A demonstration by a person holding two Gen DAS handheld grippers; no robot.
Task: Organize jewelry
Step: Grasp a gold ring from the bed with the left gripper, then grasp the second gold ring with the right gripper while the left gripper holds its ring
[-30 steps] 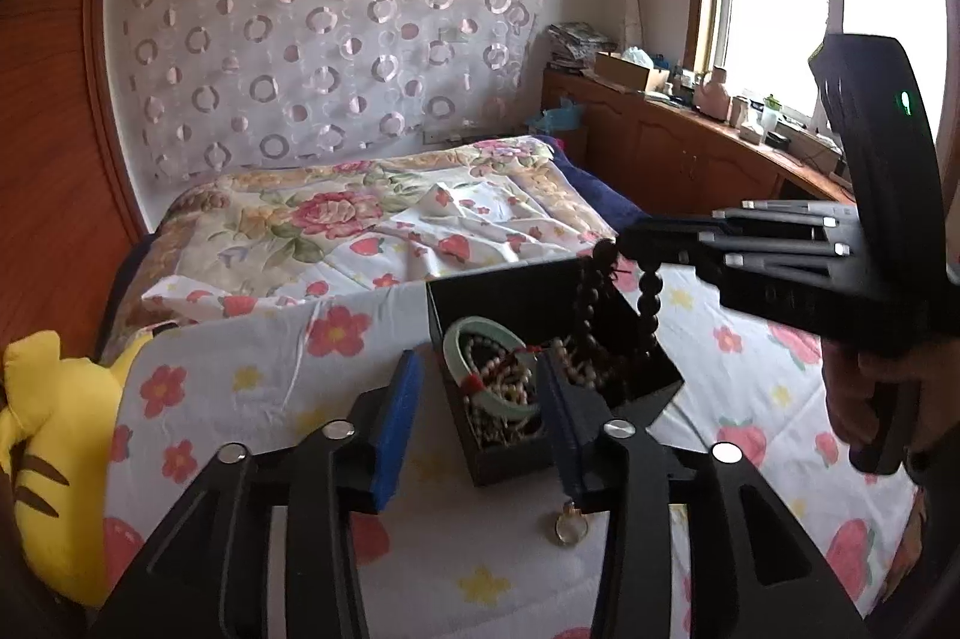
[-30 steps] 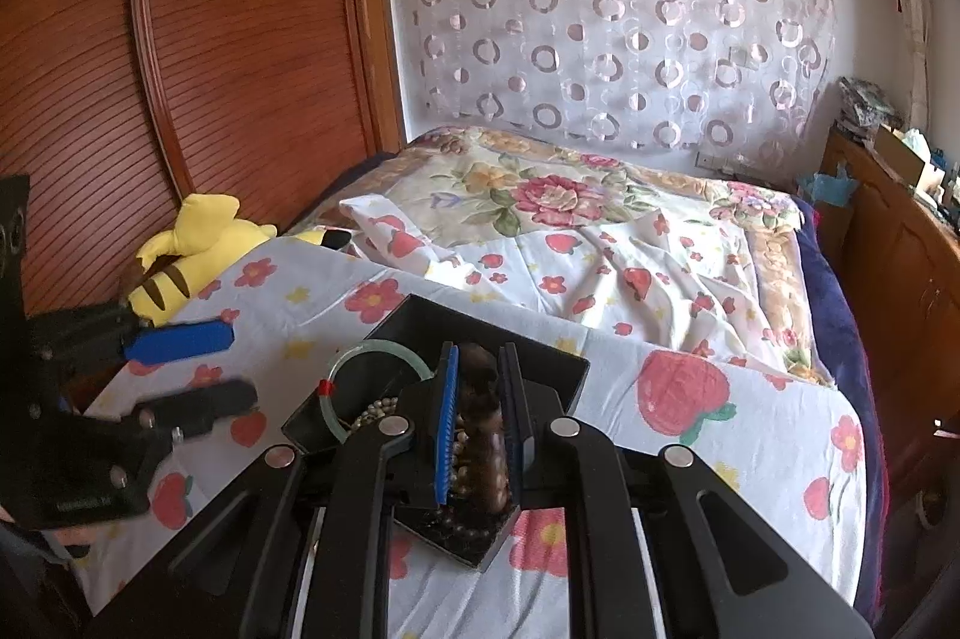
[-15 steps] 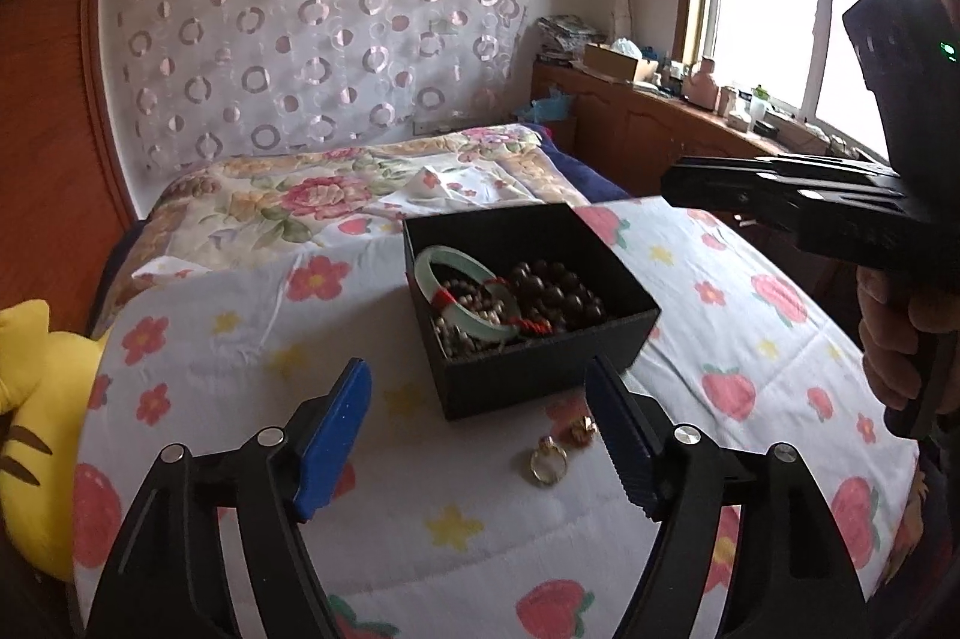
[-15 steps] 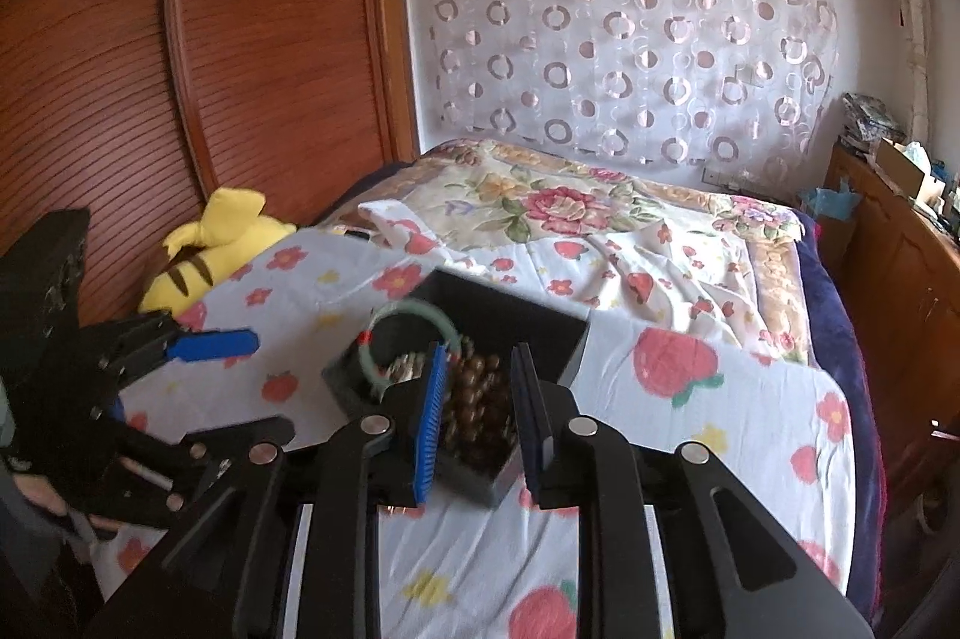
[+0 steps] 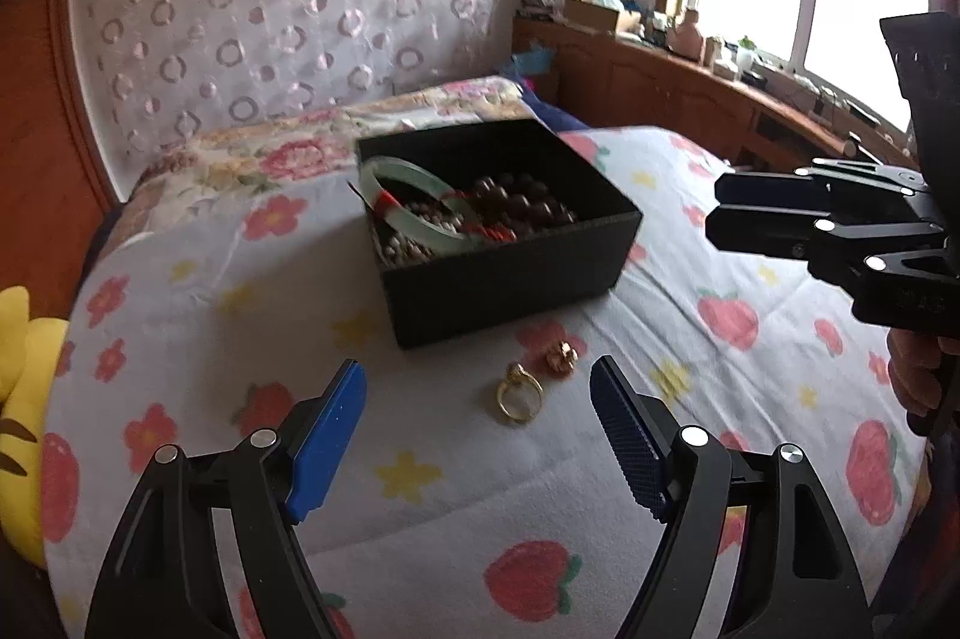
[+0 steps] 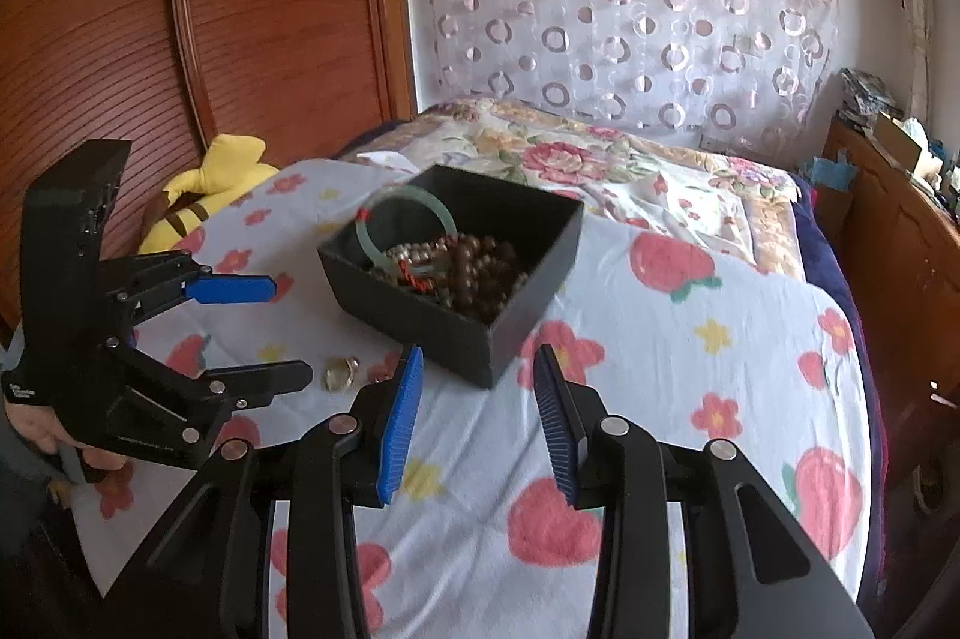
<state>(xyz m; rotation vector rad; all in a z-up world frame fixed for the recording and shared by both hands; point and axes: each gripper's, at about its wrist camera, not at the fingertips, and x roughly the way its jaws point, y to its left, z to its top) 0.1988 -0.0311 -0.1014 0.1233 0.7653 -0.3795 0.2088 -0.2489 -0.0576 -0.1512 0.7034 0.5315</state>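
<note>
A black open box (image 5: 516,273) (image 6: 420,321) stands on the flowered cloth. It holds a pale green bangle (image 5: 414,204) (image 6: 408,207), dark brown beads (image 5: 522,207) (image 6: 480,273) and smaller light beads. A gold ring (image 5: 517,397) and a small gold piece (image 5: 559,356) lie on the cloth just in front of the box; they also show in the right wrist view (image 6: 341,372). My left gripper (image 5: 477,435) (image 6: 273,333) is open, low, with the ring between its fingers' line. My right gripper (image 6: 474,417) (image 5: 720,213) is open and empty, right of the box.
A yellow plush toy (image 5: 24,399) (image 6: 198,195) lies at the cloth's left edge by a wooden wardrobe (image 6: 210,27). A floral quilt (image 6: 588,159) lies behind the box. A wooden cabinet (image 5: 660,87) with clutter runs under the window on the right.
My right gripper let the brown beads go into the box, opened and drew back. My left gripper opened wider and pulled back toward the ring.
</note>
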